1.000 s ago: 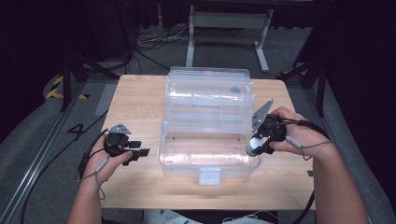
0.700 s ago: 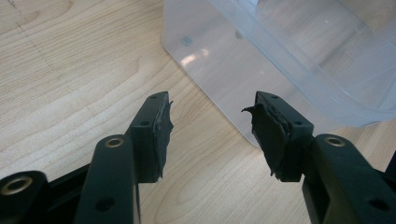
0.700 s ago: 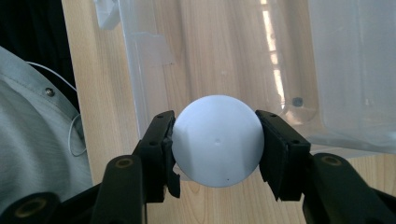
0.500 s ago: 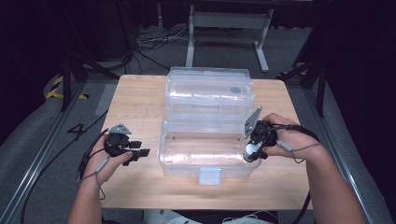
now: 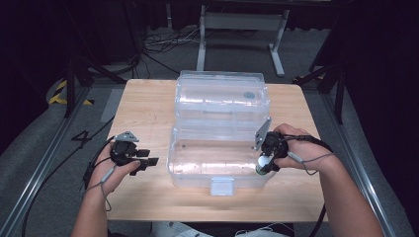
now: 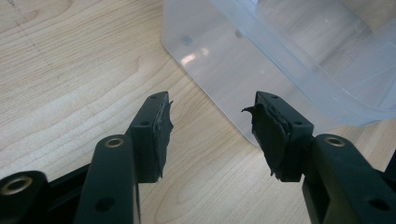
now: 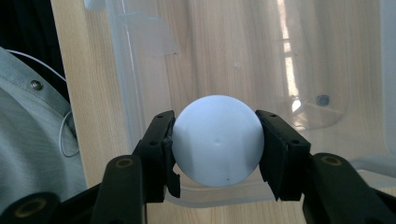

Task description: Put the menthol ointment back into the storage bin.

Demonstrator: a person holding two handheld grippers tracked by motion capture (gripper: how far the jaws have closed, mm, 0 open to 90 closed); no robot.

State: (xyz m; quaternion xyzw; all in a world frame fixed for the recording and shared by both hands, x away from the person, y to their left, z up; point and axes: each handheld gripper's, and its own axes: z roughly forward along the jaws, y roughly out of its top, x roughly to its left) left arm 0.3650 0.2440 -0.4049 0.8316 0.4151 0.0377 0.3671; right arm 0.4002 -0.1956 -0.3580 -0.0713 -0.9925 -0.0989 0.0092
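Right gripper (image 5: 264, 165) has moved inward over the clear box's (image 5: 217, 148) right wall since a second ago, left gripper (image 5: 143, 160) unmoved on the table (image 5: 148, 108); left gripper view: jaws apart, empty, near the box corner; right gripper view: jaws clamped on a white ball (image 7: 215, 140) above the box interior.

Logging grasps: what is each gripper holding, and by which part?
Right gripper clamps a white ball across its widest part, over the clear box. Left gripper is open, holding nothing.
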